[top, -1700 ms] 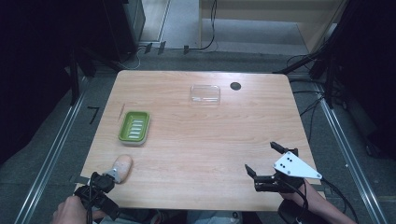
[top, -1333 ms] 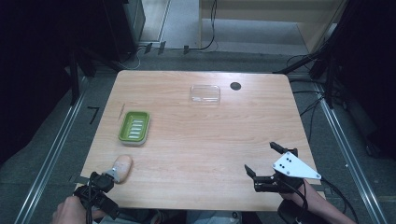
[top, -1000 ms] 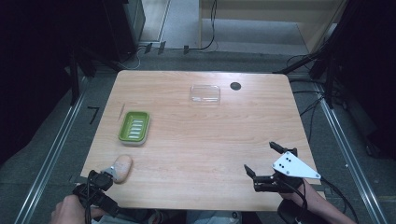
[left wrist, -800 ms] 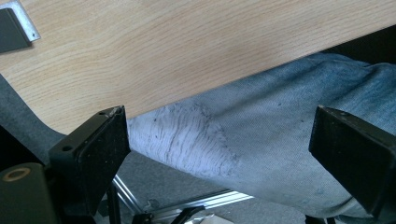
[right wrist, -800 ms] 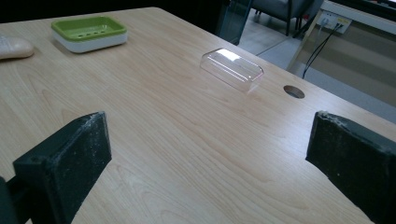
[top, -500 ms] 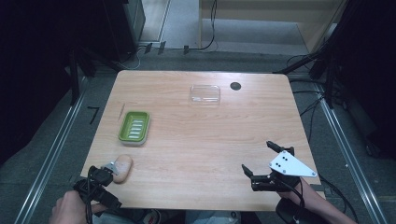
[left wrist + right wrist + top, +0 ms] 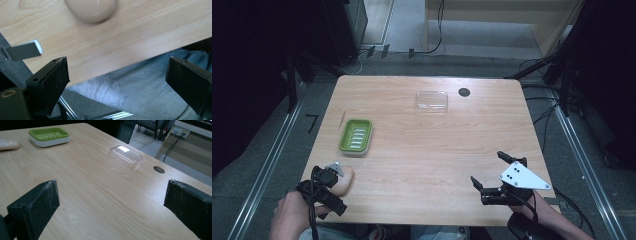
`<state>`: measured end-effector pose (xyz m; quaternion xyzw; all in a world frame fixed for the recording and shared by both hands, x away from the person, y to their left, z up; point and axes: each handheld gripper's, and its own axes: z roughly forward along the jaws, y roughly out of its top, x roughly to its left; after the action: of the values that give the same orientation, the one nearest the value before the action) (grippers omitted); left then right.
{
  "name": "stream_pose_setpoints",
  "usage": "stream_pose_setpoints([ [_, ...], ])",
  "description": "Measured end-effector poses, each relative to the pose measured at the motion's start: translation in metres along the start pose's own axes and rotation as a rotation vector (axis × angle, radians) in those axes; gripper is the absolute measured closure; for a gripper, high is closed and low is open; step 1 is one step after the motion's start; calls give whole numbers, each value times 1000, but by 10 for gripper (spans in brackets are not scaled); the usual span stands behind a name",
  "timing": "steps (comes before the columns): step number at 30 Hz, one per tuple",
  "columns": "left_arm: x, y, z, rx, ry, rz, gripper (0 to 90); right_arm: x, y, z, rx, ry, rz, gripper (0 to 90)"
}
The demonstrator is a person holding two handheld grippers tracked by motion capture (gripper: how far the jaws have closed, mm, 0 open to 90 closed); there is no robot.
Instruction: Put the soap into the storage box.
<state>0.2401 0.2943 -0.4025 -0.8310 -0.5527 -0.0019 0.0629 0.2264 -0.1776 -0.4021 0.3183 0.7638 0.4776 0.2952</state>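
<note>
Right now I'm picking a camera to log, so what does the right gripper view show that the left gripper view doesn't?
The right gripper view has the green soap dish, the clear lid and the round hole in the tabletop. The left gripper view has grey fabric below the table's near edge and a metal bracket. Both share the wooden table, the beige soap bar and open black jaws.

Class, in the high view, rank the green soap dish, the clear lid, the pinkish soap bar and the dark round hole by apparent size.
1. Green soap dish and clear lid: alike.
2. Soap bar, partly hidden.
3. Hole.
</note>
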Motion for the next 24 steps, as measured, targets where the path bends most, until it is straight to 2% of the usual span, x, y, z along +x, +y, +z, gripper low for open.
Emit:
stream_pose_setpoints([
  [7, 2, 10, -1, -5, -4, 4, 51, 0, 0, 0, -1, -3, 6, 0],
  [14, 8, 20, -5, -35, -25, 0, 31, 0, 0, 0, -1, 0, 3, 0],
  [21, 10, 31, 0, -33, -31, 2, 20, 0, 0, 0, 0, -1, 5, 0],
  [24, 14, 40, 4, -33, -47, -6, 12, -1, -1, -1, -1, -2, 8, 0],
])
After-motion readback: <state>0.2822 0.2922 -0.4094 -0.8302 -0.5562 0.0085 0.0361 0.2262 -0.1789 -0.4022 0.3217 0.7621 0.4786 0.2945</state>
